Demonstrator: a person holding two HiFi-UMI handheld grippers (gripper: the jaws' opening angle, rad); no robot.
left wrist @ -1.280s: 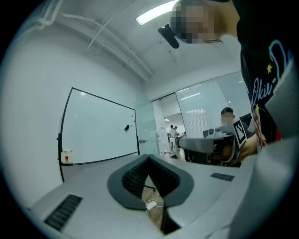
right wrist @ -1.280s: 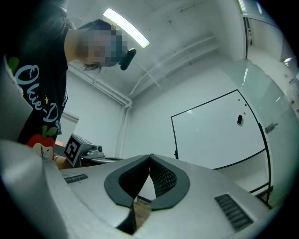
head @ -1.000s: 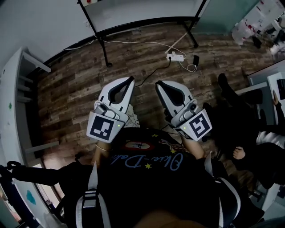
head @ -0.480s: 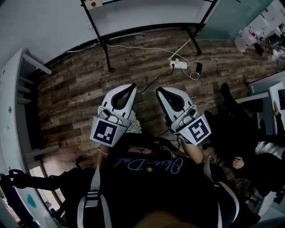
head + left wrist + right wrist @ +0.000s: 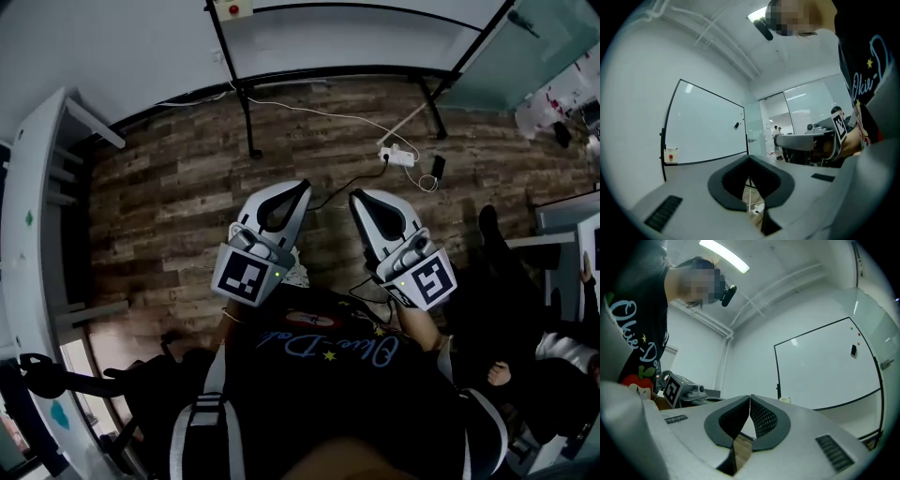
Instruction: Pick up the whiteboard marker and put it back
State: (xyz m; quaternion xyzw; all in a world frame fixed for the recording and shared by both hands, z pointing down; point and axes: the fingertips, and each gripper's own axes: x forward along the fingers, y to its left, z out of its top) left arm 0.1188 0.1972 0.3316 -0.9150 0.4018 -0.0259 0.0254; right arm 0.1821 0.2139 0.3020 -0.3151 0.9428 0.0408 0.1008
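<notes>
I cannot make out a whiteboard marker in any view. The whiteboard (image 5: 705, 126) stands ahead on a black frame, and it also fills the right of the right gripper view as whiteboard (image 5: 820, 371). A small black object (image 5: 853, 350) sticks to its upper right, near two coloured dots. My left gripper (image 5: 302, 185) is shut and empty, held above the wooden floor. Beside it my right gripper (image 5: 354, 197) is also shut with nothing in it. Both point toward the board's stand.
The stand's black legs (image 5: 248, 122) rest on the wooden floor, with a white power strip (image 5: 398, 155) and cables between them. A small box with a red button (image 5: 671, 156) hangs at the frame's left. A white shelf unit (image 5: 37, 187) lines the left side.
The whiteboard stand and power strip have slid lower in the head view, so I have come closer to the board. Both grippers stay shut and side by side.
</notes>
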